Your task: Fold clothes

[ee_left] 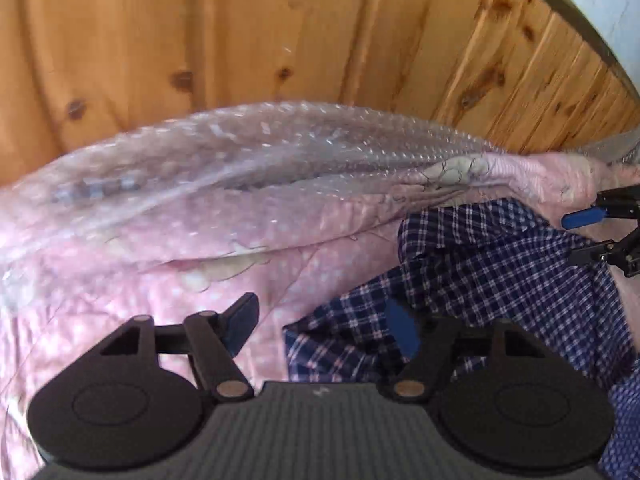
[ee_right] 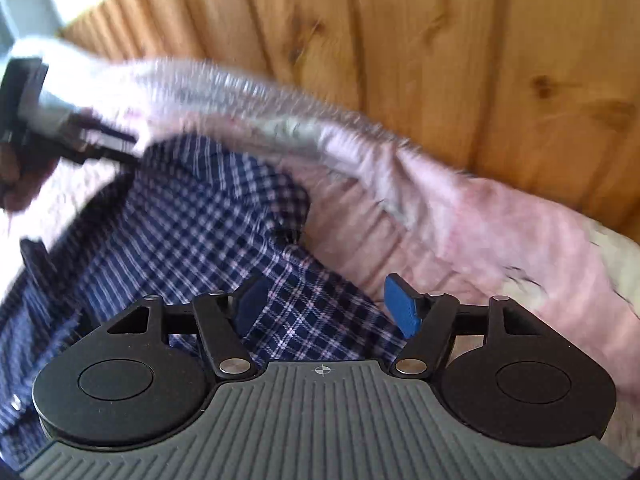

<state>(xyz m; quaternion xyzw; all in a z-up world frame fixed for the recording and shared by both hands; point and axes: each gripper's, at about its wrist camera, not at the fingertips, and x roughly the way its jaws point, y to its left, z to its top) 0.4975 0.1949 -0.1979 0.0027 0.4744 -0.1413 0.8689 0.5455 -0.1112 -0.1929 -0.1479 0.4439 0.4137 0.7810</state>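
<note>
A navy plaid shirt (ee_left: 500, 272) lies crumpled on a pink quilt (ee_left: 120, 288); it also shows in the right wrist view (ee_right: 192, 216). My left gripper (ee_left: 324, 322) is open, its right pad over the shirt's edge and its left pad over the quilt. My right gripper (ee_right: 328, 306) is open, with a fold of the shirt lying between its fingers. The right gripper also shows at the right edge of the left wrist view (ee_left: 592, 236), open. The left gripper shows blurred at the left of the right wrist view (ee_right: 80, 140).
A sheet of bubble wrap (ee_left: 260, 148) lies over the far part of the quilt. A pine board wall (ee_left: 280, 32) stands right behind the bed. A white patch (ee_right: 624, 264) of bedding shows at the right.
</note>
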